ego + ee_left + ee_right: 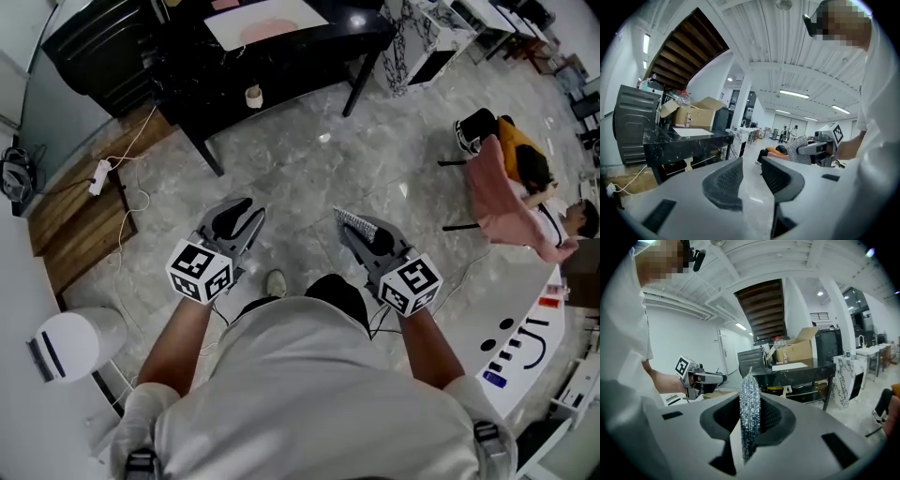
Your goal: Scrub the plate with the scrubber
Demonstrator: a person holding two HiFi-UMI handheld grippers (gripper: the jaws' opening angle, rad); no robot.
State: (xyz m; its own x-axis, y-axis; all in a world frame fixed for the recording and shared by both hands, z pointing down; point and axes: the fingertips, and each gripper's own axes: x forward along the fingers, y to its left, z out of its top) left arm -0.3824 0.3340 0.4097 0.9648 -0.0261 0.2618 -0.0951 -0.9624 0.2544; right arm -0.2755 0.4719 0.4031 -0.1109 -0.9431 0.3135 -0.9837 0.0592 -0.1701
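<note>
The right gripper has its jaws pinching a thin silver mesh scrubber, edge up, ready for rubbing. The left gripper has its jaws spread and empty, probably free to steady the plate. No plate shows. The black surface stands well apart.

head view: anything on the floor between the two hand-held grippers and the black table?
Nothing. Head view shows only bare grey marble floor between the left hand-held gripper, the right hand-held gripper and the black table.
</note>
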